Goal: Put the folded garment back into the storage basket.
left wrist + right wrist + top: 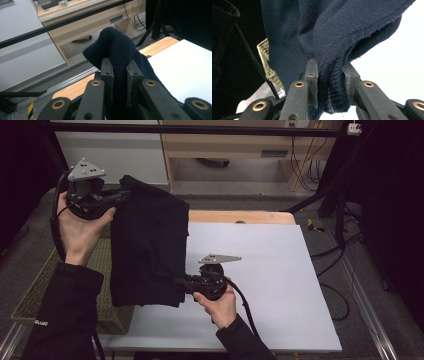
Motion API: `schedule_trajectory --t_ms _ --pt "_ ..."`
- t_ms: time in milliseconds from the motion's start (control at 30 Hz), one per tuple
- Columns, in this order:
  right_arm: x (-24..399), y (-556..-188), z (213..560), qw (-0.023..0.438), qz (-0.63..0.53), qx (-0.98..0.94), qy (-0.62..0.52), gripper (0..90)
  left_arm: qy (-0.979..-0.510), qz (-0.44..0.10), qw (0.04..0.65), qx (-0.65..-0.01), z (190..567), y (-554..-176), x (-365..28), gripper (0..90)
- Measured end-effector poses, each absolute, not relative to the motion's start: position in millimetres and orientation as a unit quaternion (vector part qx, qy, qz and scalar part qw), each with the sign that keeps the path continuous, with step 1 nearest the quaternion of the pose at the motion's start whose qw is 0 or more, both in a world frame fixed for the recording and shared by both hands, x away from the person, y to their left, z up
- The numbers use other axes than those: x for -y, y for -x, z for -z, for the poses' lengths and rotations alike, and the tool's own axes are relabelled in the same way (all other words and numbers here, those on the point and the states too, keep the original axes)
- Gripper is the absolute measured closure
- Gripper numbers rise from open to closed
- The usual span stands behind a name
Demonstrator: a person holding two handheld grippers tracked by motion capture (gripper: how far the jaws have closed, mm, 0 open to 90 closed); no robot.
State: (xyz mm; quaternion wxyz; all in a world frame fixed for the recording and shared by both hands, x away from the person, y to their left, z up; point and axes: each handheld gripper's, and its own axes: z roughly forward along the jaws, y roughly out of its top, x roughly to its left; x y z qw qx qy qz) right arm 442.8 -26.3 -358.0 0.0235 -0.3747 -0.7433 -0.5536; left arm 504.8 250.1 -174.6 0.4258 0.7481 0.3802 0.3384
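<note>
- High view: the white table top [260, 285] carries the work, with a strip of bare wood showing along its far edge.
- A dark navy knitted garment [147, 245] hangs lifted over the left edge of the table top, stretched between the two tongs; its upper end is up past the far left corner, its lower end sits above the near left part of the white surface.
- A woven olive basket [102, 265] stands just beside the left edge of the table, partly hidden behind the garment and the person's left sleeve.
- The left gripper [122, 195], held in the left hand [80, 227], is raised beyond the far left corner and is clenched on the garment's top end; the left gripper view shows the knit [117, 47] bunched up between the two jaws and bulging above them.
- The right gripper [177, 282], held in the right hand [220, 305], is low over the near left part of the surface and is clenched on the garment's lower edge; the right gripper view shows a thick ribbed hem [335, 82] pinched between its jaws, with the basket's rim [265, 60] just behind.
</note>
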Motion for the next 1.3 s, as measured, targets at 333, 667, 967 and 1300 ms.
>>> schedule_trajectory --t_ms 333,667,967,1300 --pt "0.9 -445.3 356.4 0.029 0.563 0.739 0.368 71.7 -0.743 -0.355 0.415 -0.387 170.0 -504.0 -266.7 79.0" --pt "-21.3 -450.3 357.4 0.034 0.574 0.734 0.361 71.7 -0.735 -0.369 0.410 -0.395 166.4 -504.4 -284.1 79.0" --pt "-45.1 -454.3 357.3 0.035 0.582 0.729 0.357 71.6 -0.729 -0.384 0.397 -0.404 161.2 -503.4 -299.8 79.0" --pt "-80.3 -456.7 360.3 0.047 0.588 0.727 0.351 71.5 -0.718 -0.398 0.382 -0.423 162.5 -504.4 -324.2 79.0"
